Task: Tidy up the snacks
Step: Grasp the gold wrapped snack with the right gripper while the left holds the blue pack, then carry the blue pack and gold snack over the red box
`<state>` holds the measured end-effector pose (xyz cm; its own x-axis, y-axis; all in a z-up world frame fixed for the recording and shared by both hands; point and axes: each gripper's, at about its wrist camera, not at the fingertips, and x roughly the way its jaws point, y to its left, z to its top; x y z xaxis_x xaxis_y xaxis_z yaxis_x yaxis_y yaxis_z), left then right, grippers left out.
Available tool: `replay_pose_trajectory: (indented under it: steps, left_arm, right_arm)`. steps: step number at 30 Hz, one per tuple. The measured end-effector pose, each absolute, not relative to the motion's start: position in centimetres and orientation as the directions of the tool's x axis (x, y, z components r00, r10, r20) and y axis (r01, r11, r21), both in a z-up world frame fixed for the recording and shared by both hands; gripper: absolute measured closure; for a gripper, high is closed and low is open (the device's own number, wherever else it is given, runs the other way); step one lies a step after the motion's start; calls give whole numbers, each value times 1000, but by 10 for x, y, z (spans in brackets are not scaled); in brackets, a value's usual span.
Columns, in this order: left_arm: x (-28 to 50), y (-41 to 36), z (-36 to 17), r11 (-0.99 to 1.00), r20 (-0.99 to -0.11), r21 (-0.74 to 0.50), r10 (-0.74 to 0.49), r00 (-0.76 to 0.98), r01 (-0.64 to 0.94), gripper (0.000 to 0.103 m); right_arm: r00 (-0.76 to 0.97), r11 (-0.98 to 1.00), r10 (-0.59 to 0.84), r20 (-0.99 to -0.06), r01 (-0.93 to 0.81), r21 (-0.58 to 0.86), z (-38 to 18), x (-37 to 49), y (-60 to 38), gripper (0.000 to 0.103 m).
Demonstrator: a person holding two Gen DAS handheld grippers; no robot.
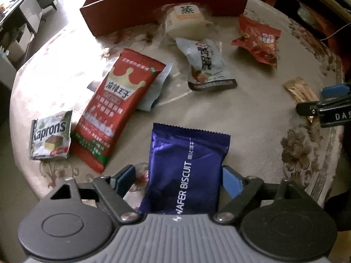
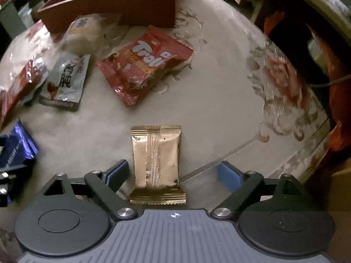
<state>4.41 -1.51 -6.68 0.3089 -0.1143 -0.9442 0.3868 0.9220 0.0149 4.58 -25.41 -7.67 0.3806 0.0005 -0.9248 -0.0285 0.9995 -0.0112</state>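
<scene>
The left gripper (image 1: 177, 175) and right gripper (image 2: 174, 173) both gape wide around light, crinkly, slippery packs, blue (image 1: 186, 166) and gold (image 2: 156, 160); pinch their middles softly.

Snack packets: eight — blue wafer (image 1: 186, 164), gold (image 2: 156, 160), six others. Red box (image 1: 153, 2): one.

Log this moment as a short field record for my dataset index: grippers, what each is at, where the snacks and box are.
left gripper: open, around blue wafer packet
right gripper: open, around gold packet
box: red box at far side of table
loose snacks: long red bag, Kaprons packet, white pouch, red Trolli bag
</scene>
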Motion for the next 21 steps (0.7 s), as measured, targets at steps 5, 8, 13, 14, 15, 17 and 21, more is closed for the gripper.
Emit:
replay_pose_trajectory:
  steps: [5,8,13,14,15,17,21]
  left_arm:
    - [33,-17,-59,916,-939,24,-117,324,400,35]
    - [32,-15,-58,919,-939,12,-125,322,393,35]
    - [36,-10,-46,935,-925,-40,-168,340,354,35]
    - [36,-10,-42,936,-919,-53,-182,349,348,35]
    - [38,-11,-38,937,-914,-64,-193,358,344,35]
    - [39,-13,-30,936,-902,-77,-212,377,342,35]
    - [47,-17,-20,939,-885,-88,-227,406,333,35]
  right_arm:
    - [403,995,31,-915,-103,-12,-70,37,-240,52]
    - [399,993,33,-916,-118,-16,-68,35,-233,57]
    - [430,992,61,-901,-129,6,-57,28,-227,57]
    - [441,992,69,-895,-127,13,-53,27,-227,57]
    - [451,992,76,-889,-126,21,-49,26,-227,57]
    - [470,992,86,-878,-127,29,-42,27,-225,57]
    - [499,990,99,-861,-136,35,-33,32,-220,57]
